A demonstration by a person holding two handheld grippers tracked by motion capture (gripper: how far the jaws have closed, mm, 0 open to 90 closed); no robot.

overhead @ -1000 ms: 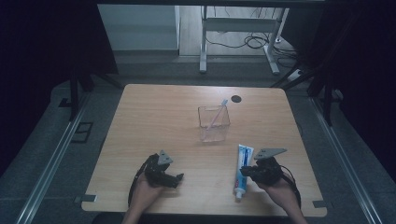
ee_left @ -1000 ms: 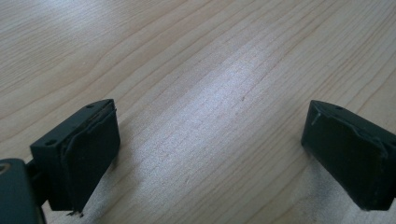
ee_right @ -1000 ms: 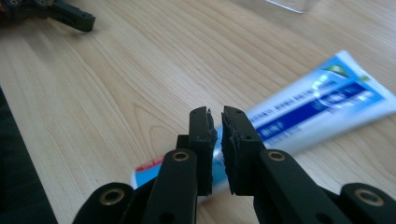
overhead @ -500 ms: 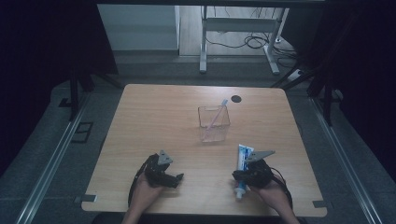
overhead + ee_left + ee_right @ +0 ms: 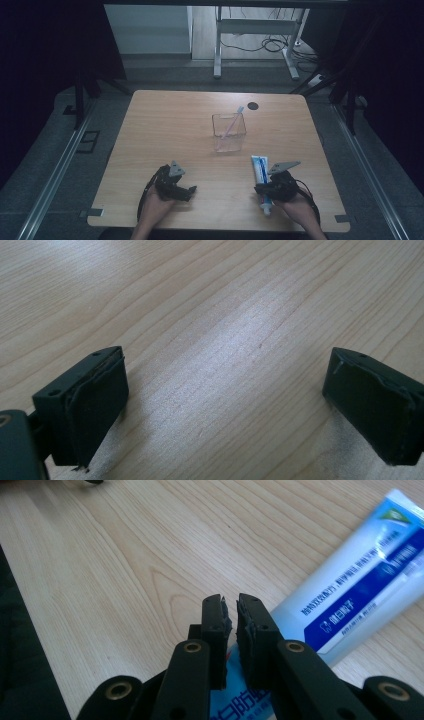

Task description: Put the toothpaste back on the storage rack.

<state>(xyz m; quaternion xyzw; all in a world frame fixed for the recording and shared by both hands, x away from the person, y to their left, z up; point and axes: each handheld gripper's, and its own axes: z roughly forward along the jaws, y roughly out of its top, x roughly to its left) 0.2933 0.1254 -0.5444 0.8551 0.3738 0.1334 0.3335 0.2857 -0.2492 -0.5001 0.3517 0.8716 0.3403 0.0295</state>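
On your left, the left tongs (image 5: 192,189) rest low on the light wooden surface (image 5: 165,130), and in the left gripper view their 2 black pads (image 5: 97,405) stand spread wide with bare wood grain between them. Nothing lies near them; the stretch of surface from there to the middle is bare.

Further back, past the middle, stands 1 clear square plastic cup (image 5: 229,132), upright, with 1 pale toothbrush (image 5: 233,121) leaning inside it, its head poking over the back rim. Behind the cup, near the far edge, sits 1 small round dark hole (image 5: 253,106) in the wood.

On your right lies 1 white-and-blue toothpaste tube (image 5: 261,176), flat on the surface, its crimped end pointing toward the cup and its cap end toward you. It lies well apart from the cup. Your right tongs (image 5: 259,189) sit just at the tube's near part, across it, and your right hand (image 5: 295,207) covers part of that end in the high view. In the right gripper view the right tongs (image 5: 229,611) are pressed almost together, only a thin slit left, and the tube (image 5: 360,585) lies beneath and beside them. Whether they pinch a fold of the tube you cannot tell.
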